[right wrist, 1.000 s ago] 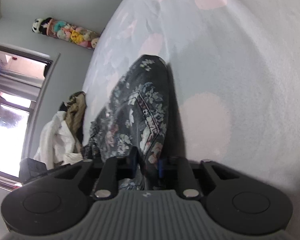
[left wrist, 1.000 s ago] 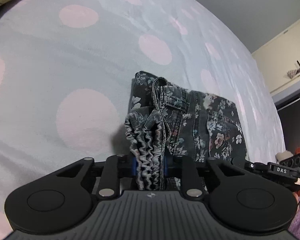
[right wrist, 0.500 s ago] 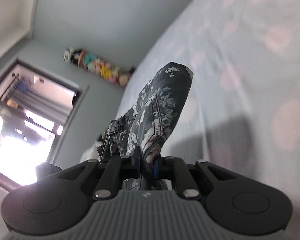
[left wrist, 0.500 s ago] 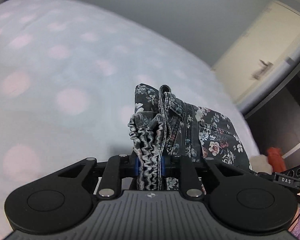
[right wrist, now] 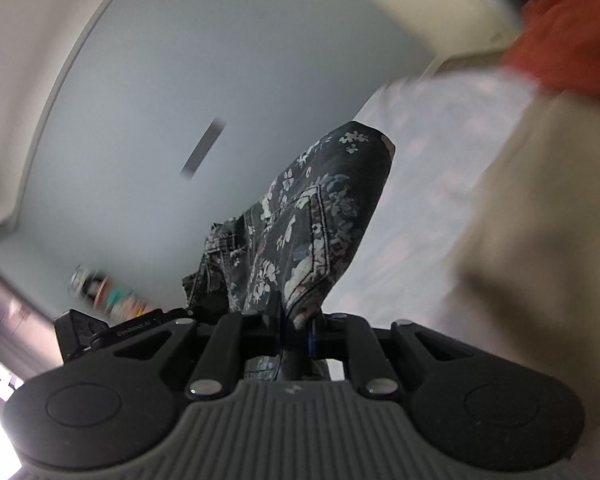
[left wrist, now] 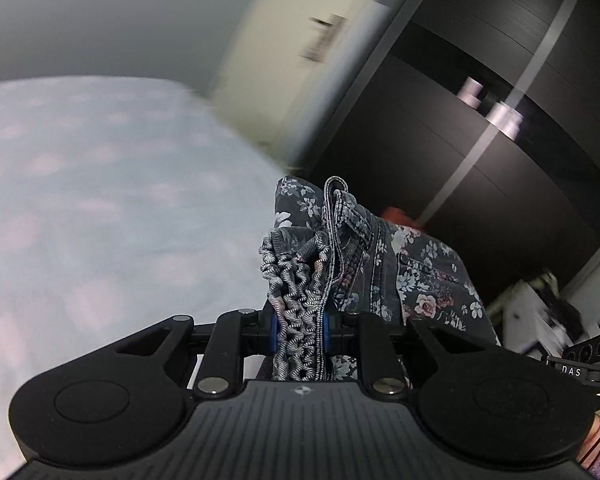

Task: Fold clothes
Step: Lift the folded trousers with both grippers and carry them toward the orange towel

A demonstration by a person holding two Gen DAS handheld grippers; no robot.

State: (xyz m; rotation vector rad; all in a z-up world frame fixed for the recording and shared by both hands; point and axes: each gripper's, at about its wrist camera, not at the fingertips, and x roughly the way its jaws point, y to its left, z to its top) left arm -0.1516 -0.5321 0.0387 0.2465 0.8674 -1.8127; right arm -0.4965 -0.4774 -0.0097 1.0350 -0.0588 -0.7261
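Observation:
Folded dark floral jeans (left wrist: 412,276) hang in the air between both grippers, lifted off the bed (left wrist: 100,208). My left gripper (left wrist: 300,332) is shut on the bunched elastic waistband at one end. The same floral jeans (right wrist: 312,220) fill the middle of the right wrist view, where my right gripper (right wrist: 296,332) is shut on a folded edge near a back pocket. The other gripper's body (left wrist: 584,360) shows at the right edge of the left wrist view.
The light blue bedcover with pink dots lies to the left and below. A dark wardrobe (left wrist: 480,128) with a pale strip stands to the right. An orange-red object (right wrist: 568,40) and a beige blurred surface (right wrist: 540,240) show at the right. Grey wall (right wrist: 220,80) lies behind.
Both grippers have lifted the jeans off the bed and swung toward the wardrobe side. The bed has dropped away in both views, which are now motion-blurred.

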